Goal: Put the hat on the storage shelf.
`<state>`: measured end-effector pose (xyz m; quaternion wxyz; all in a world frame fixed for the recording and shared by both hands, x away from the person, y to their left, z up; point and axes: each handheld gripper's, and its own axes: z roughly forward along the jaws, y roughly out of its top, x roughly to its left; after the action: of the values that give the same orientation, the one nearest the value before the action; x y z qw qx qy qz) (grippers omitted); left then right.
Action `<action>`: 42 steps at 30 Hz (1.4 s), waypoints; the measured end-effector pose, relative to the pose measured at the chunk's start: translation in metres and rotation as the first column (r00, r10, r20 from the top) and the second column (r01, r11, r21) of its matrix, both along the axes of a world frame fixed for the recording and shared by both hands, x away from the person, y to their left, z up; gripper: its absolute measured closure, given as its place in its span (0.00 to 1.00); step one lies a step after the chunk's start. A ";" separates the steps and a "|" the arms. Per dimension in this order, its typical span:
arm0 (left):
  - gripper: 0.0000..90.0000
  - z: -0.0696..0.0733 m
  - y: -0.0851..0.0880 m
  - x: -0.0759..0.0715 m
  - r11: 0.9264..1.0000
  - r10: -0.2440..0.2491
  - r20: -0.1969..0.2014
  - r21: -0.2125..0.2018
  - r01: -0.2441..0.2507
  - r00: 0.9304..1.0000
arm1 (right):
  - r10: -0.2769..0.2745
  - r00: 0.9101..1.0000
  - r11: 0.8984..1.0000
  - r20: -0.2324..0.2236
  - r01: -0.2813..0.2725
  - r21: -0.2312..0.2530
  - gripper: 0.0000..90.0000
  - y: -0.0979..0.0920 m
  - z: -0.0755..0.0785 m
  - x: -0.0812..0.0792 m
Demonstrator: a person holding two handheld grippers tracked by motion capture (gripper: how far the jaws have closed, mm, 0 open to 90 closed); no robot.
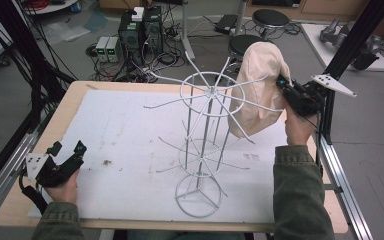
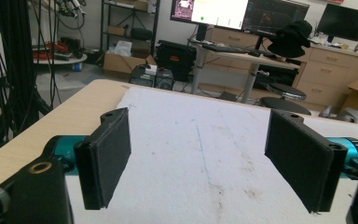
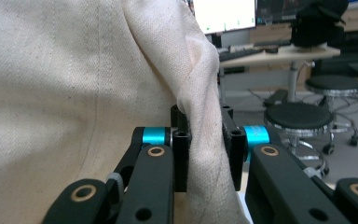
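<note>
The left gripper sits low over the near left corner of the white cloth-covered wooden table, its jaws spread wide with nothing between them; in the left gripper view bare white cloth lies between its black pads. Well to its right stands the tall white wire rack with radiating prongs. Beyond the rack's upper prongs, the right gripper is raised above the table's right edge, its jaws pinching a fold of the cream cloth hat, which hangs against the prongs just left of that gripper.
</note>
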<state>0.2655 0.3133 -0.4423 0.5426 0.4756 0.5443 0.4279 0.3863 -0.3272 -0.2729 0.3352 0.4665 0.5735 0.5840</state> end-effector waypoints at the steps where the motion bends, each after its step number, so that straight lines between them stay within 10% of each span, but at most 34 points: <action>1: 0.25 0.000 0.000 0.000 1.000 0.000 -0.001 0.000 0.000 1.000 | 0.000 1.000 1.000 0.000 0.000 0.000 0.88 0.000 0.000 0.000; 9: 0.25 0.000 0.001 -0.001 1.000 0.005 -0.002 0.003 -0.005 1.000 | 0.015 0.995 1.000 0.102 -0.015 -0.003 0.88 -0.007 0.030 -0.033; 42: 0.25 0.000 0.001 -0.001 1.000 0.007 -0.003 -0.001 -0.007 1.000 | 0.086 0.956 0.993 0.279 -0.106 0.057 0.87 -0.022 0.064 -0.093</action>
<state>0.2644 0.3139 -0.4419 0.5405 0.4739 0.5472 0.4288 0.2937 -0.3488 -0.2088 0.3662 0.3637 0.5219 0.6791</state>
